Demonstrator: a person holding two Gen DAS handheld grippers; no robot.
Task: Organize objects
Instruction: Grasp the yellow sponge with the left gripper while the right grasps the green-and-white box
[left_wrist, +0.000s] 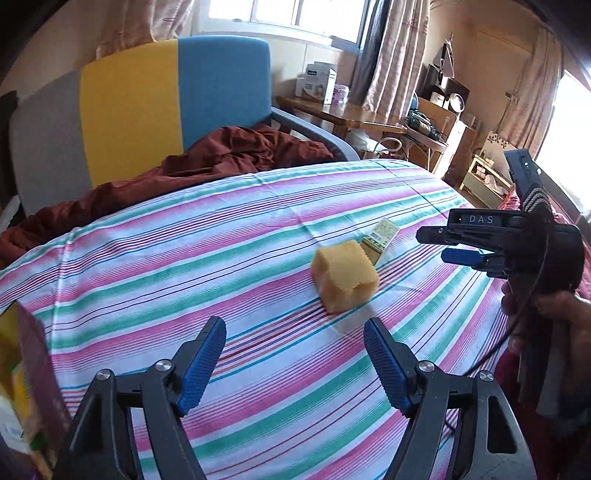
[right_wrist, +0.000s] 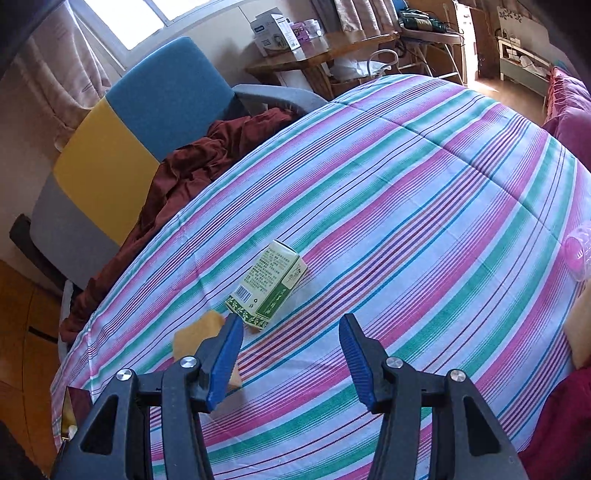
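Both grippers above the striped bedspread (left_wrist: 229, 229) — jaws apart, nothing held.

Left gripper (left_wrist: 295, 354) hangs open just short of the yellow sponge (left_wrist: 345, 278); sponge lies on the cloth touching the green-and-white carton (right_wrist: 267, 284) behind it. Right gripper (right_wrist: 290, 349) also open — carton just ahead of its fingertips, sponge beside its left finger. Maroon blanket (left_wrist: 221, 155) bunched against the headboard.

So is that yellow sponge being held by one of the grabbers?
No, the yellow sponge lies free on the striped cloth, ahead of the open left gripper.
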